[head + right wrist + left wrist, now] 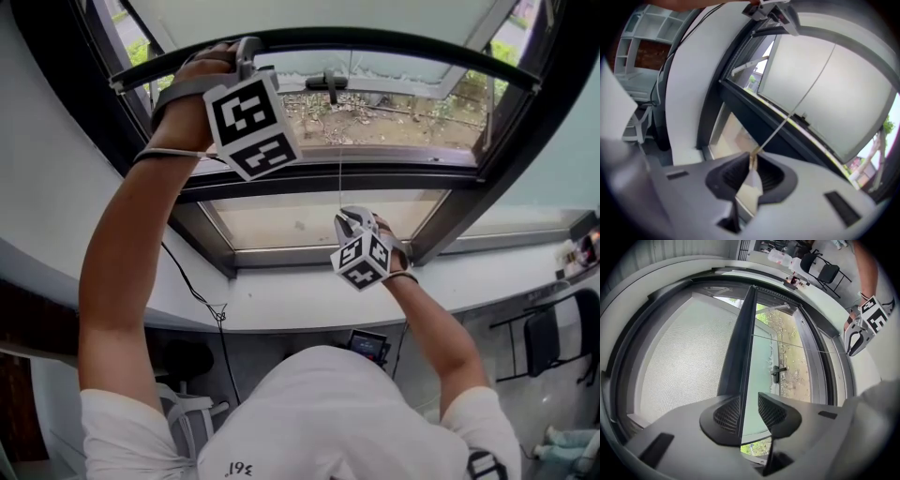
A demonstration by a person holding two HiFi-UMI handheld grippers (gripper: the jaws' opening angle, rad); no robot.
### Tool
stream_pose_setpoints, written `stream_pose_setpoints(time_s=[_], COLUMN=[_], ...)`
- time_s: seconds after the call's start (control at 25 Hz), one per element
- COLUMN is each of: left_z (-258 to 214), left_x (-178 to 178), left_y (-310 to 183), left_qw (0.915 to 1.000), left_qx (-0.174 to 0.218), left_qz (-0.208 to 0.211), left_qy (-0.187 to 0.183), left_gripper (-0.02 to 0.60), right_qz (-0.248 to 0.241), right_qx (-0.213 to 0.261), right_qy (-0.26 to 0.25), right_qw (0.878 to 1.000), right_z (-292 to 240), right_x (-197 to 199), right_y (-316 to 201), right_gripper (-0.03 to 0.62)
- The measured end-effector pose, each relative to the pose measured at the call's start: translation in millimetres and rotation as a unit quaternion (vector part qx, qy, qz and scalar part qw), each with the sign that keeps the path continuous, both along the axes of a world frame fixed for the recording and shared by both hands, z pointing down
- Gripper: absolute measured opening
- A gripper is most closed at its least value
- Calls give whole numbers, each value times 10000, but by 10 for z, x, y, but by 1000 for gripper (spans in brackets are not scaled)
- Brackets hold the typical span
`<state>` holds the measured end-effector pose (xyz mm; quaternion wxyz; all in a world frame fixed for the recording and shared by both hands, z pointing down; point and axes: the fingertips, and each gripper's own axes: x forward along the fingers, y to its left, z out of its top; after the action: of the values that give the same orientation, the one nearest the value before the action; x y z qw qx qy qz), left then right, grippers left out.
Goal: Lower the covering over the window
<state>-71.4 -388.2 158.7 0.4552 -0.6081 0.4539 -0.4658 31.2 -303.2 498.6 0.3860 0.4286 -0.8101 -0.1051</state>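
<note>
**Mia:** Where is the covering?

**Tom:** The covering (684, 362) is a grey mesh sheet, high up on the window (422, 178). Its dark bar (740, 333) runs right between the fingers (727, 414) of the left gripper (749, 412).

**Mia:** Do those fingers squeeze the bar?

**Tom:** No. They stand apart. One finger touches the bar, and there is a gap beside the other one. The mesh spreads out past the touching finger. Bare glass and the window handle (776, 372) lie past the other finger.

**Mia:** What about the other hand?

**Tom:** The right gripper (751, 174) is lower down, well below the bar. Its fingers (771, 177) are pinched together on the end of a thin cord (806, 91).

**Mia:** Where does the cord go?

**Tom:** It runs straight from those fingers up toward the bar.

**Mia:** And under those fingers?

**Tom:** A white sill (281, 300), then a black chair (544, 342) far off to the right.
</note>
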Motion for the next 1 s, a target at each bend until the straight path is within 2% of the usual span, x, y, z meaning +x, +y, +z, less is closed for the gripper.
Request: stream_pose_setpoints(time_s=[0.24,0.36,0.72,0.88,1.0], left_z=[228,282,311,332,345], left_x=[21,7,16,13,3], left_y=[13,28,42,49,51], left_qw=[9997,9996,9994,9991,9987], left_qx=[-228,-266,-336,-397,-460], left_qz=[-52,-68,-125,-159,-202], left_qy=[-84,-36,13,23,-12], left_gripper=[126,126,126,126,126], right_qz=[51,-15,-17,59,58], right_qx=[-180,-119,-5,345,786], right_qy=[-446,-385,-184,-47,256], right_qw=[9988,9992,9998,9994,9966], right_z=[-113,-176,-271,-495,-801], right_x=[54,67,231,358,478], right_y=[48,85,120,51,-62], right_gripper=[63,95,123,122,123])
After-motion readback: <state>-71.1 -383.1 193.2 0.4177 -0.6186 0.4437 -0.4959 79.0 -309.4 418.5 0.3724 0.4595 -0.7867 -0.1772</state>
